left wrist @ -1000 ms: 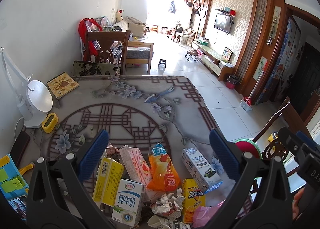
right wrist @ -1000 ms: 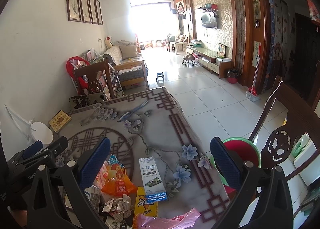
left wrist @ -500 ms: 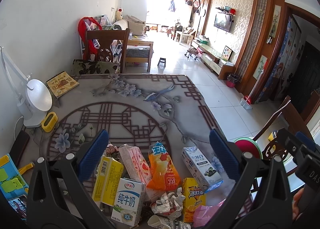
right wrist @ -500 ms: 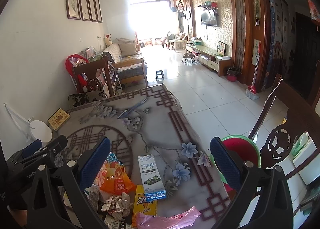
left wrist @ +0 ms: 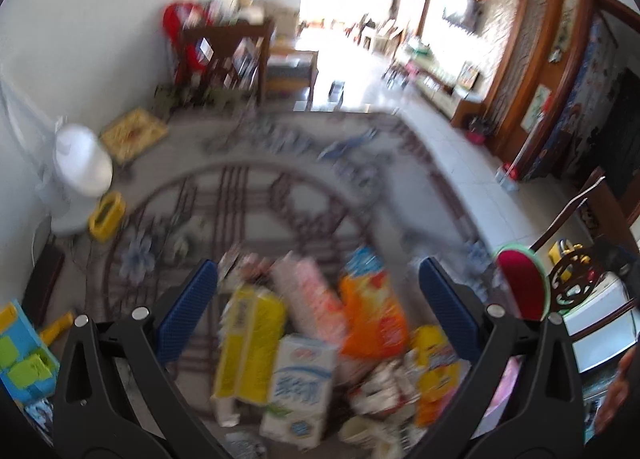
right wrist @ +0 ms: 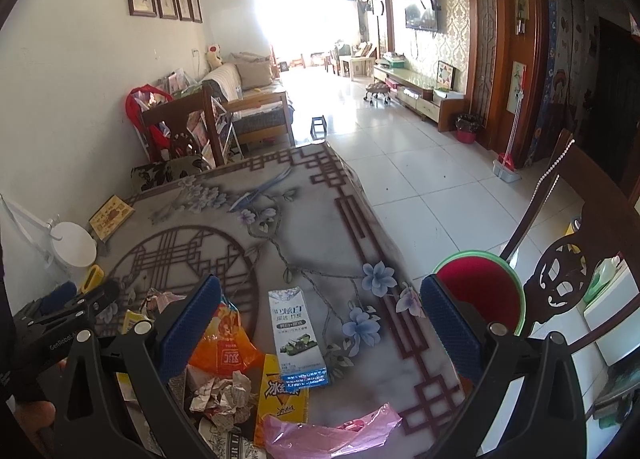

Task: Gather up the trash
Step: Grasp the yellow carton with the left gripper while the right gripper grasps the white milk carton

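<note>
Hovering spread, our right gripper [right wrist: 320,329] has the carton [right wrist: 298,339] lengthwise between its jaws; left gripper [left wrist: 318,309], also spread, sits farther.

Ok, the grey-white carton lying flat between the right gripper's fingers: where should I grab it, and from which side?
Take the grey-white carton across its narrow width, about mid-length, coming down from above with the open right gripper. It lies flat, long axis pointing away from the camera, long sides bare. Its near end rests on the yellow drink carton, so avoid gripping there.
</note>
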### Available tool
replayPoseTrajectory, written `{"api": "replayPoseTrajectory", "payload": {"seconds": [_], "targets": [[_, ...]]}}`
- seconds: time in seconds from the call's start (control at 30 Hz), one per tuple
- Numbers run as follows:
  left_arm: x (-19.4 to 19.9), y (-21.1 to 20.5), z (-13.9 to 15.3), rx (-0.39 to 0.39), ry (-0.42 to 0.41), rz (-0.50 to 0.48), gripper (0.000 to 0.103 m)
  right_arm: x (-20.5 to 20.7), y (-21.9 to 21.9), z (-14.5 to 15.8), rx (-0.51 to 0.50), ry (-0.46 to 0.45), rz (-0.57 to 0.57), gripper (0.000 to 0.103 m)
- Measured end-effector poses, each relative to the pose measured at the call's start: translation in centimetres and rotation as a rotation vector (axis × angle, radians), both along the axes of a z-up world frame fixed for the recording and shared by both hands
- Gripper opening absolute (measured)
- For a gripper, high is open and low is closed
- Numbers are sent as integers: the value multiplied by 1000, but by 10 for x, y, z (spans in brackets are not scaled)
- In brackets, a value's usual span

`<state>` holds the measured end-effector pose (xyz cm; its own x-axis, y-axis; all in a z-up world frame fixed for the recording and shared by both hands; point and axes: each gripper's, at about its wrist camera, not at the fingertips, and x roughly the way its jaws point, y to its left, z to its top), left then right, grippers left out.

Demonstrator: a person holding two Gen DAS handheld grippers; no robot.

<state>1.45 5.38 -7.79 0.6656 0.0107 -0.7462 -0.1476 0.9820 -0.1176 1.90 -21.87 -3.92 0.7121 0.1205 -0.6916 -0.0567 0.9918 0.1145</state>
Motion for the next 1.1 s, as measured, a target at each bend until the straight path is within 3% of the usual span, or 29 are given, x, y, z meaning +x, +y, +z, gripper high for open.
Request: {"api": "replayPoseTrajectory", "payload": {"seconds": [0.17,0.33,0.43,0.53,0.67,0.8,1.03,1.1], "targets": [[-9,40,-55,-78,180,21,99,18,4,-29,-10,99,23,96],[-15,42,-96,-123,299,-19,99,37,18,-55,4,206,70,96],[-12,42,-107,-115,311,-9,99,43,31,-62,13,237,138,96],[-7,58,-107,-135,295,38,99,47,53,-72,88,296,254,96],[-6,87,-98,-126,262,131,99,44,98,-103,248,492,433,95],[-14,114,-94,-146,253,207,99,32,146,-142,325,710,557,87],[-24,133,-102,-179,255,246,99,40,179,-167,307,812,549,88],[-22,135,-103,-189,251,250,99,40,190,-174,259,812,560,88]]}}
